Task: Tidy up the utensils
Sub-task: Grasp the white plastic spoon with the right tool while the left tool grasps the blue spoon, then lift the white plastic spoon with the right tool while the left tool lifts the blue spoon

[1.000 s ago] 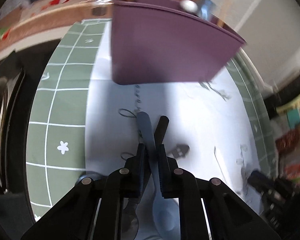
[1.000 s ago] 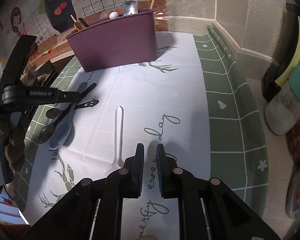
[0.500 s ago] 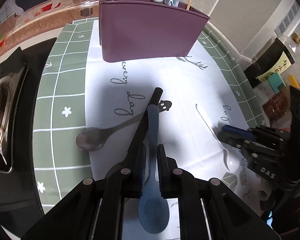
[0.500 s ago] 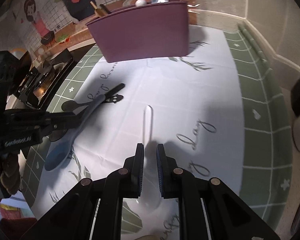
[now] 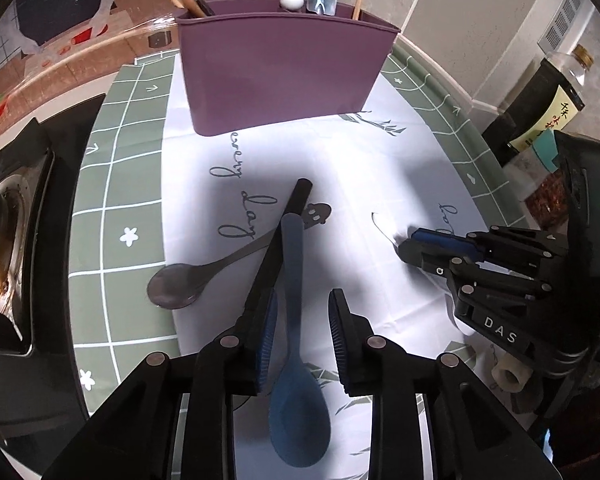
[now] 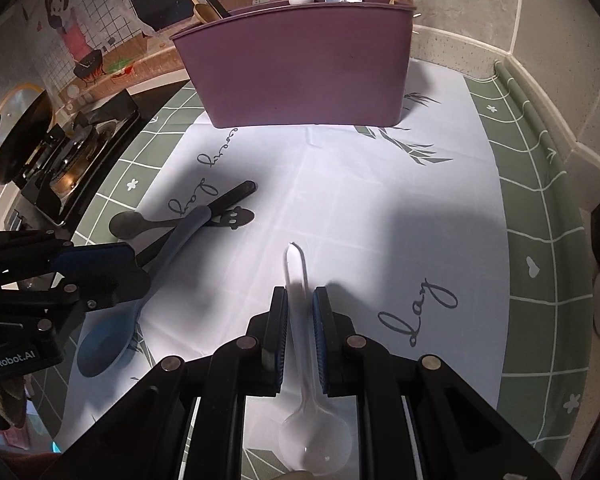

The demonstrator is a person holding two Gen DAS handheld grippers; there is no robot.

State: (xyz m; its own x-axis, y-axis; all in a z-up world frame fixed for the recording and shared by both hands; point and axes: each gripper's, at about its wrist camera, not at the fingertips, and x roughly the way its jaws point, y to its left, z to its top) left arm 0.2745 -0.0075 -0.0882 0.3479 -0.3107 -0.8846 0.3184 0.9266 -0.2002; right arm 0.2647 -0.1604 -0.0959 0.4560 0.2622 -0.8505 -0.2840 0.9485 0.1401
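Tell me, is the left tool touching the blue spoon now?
Apart. In the left wrist view the left tool stands open around the blue spoon; white cloth shows between the handle and the right finger, and a narrow gap at the left one.

The utensil holder (image 6: 300, 64) stands at the bench's back edge; three crossed spoons (image 6: 172, 236) lie left of a plastic spoon (image 6: 304, 360).

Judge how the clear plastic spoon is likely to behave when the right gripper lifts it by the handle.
The clear spoon looks thin and see-through, so it is probably very light and may flex. The right gripper straddles its narrow, smooth handle, which could slip or twist between the pads. Its bowl lies behind the fingers, so that end may droop.
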